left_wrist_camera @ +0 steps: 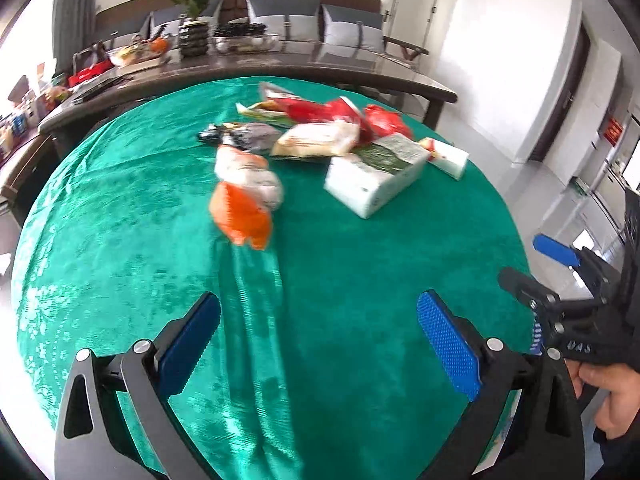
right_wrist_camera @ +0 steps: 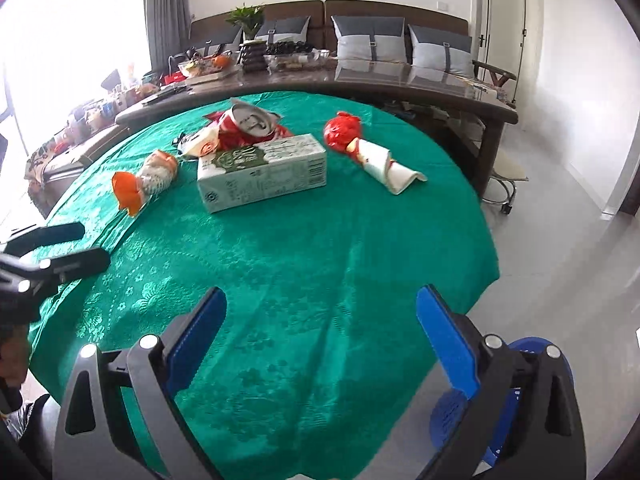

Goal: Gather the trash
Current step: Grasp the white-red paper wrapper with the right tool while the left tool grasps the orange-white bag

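Note:
Trash lies on a round table with a green cloth point(left_wrist_camera: 360, 300) point(right_wrist_camera: 300, 260). An orange and white wrapper point(left_wrist_camera: 244, 192) point(right_wrist_camera: 144, 180), a white and green carton point(left_wrist_camera: 376, 176) point(right_wrist_camera: 264, 172), a crushed red can point(right_wrist_camera: 248, 124), a red ball of wrapper point(right_wrist_camera: 340, 132) point(left_wrist_camera: 386, 120) and a white paper cup point(right_wrist_camera: 384, 168) point(left_wrist_camera: 448, 156) lie at the far side. My left gripper point(left_wrist_camera: 318, 340) is open and empty above the near cloth. My right gripper point(right_wrist_camera: 320, 340) is open and empty over the table's near right edge.
A dark long table point(right_wrist_camera: 400, 84) with a plant point(right_wrist_camera: 248, 20), bowls and clutter stands behind, then a sofa with grey cushions point(right_wrist_camera: 368, 40). A blue bin point(right_wrist_camera: 532, 396) stands on the floor at the lower right. A stool point(right_wrist_camera: 504, 184) stands by the long table.

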{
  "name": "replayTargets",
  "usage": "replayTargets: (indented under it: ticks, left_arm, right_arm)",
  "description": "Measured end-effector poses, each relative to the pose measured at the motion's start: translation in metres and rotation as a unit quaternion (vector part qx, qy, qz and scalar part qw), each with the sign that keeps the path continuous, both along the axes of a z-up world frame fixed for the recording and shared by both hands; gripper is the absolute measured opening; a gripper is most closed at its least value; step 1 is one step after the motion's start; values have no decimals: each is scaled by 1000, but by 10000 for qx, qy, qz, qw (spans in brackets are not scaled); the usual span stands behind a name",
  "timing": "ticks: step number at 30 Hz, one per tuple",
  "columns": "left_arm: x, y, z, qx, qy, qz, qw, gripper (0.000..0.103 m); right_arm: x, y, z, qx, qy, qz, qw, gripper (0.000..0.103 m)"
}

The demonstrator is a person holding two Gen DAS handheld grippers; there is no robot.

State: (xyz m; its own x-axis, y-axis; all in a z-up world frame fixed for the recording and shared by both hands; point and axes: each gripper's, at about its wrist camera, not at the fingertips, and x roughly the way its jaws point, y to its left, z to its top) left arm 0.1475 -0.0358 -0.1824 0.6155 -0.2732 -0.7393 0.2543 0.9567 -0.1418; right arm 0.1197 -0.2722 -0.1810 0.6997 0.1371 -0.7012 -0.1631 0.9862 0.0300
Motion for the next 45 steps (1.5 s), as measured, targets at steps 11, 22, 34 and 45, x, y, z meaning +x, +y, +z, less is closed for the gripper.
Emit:
replayTargets:
  ticks: [11,22,34,45]
  left_arm:
    - [73,34,-19,204,215,225,9993,98]
    - [114,22,-39,607,443,160,9970,98]
    - [116,17,-41,841,460,177,9952,99]
    - [116,17,-41,842,459,176,9952,99]
  right_arm:
    - [0,5,-24,40,333,-36,9994,93]
    - [71,-58,-14,-252,602,-361,9972,93]
    - [134,-45,0,-548,419,412,9968,89]
    - [149,-39,2,-334,687,547,9956,12]
